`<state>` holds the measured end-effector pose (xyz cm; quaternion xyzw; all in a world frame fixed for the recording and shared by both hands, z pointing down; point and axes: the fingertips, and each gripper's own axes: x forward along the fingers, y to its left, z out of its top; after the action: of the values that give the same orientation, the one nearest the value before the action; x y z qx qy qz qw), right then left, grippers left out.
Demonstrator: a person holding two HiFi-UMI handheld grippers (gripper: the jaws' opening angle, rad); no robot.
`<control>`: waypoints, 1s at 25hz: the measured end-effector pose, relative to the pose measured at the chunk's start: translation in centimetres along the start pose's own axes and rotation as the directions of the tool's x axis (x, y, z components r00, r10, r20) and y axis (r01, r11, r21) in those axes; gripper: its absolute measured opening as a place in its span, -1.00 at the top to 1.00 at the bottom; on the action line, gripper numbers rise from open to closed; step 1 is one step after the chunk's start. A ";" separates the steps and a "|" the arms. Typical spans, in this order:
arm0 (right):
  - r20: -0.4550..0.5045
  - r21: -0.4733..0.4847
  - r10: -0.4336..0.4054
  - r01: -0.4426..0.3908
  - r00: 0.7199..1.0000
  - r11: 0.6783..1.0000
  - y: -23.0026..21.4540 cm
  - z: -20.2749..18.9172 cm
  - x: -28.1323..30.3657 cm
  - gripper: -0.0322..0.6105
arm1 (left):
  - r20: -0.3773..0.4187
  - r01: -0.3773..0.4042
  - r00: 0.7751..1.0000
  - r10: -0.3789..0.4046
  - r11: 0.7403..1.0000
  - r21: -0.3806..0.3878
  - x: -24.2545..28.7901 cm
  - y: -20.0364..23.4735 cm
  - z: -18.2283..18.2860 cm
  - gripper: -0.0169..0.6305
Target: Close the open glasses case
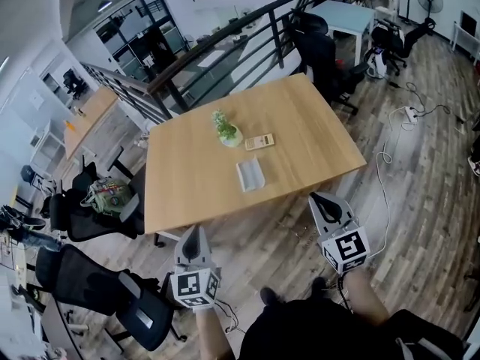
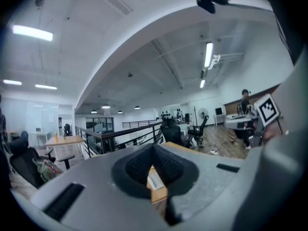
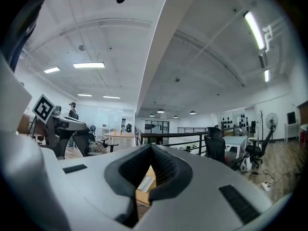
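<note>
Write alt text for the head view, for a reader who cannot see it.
The left gripper and right gripper hang over the floor, short of a wooden table bearing an open glasses case, a small potted plant and a tan object.

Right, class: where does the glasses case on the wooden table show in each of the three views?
Head view: glasses case lies mid-table, towards the near edge.
Left gripper view: pale sliver in the gap below the jaws.
Right gripper view: same, in the gap below the jaws.
Shared landmark: the wooden table beneath it.
</note>
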<state>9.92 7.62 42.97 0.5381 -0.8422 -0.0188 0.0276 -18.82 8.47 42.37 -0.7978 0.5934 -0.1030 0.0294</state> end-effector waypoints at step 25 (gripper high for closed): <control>-0.029 0.054 0.009 -0.007 1.000 0.999 -5.9 -4.0 6.1 0.86 | 0.006 -0.019 1.000 0.018 1.000 0.024 10.1 -0.1 -1.0 0.95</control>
<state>13.00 -0.38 46.74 0.5356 -0.8440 0.0119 0.0255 -16.12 -1.02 44.70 -0.7921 0.5994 -0.1073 0.0417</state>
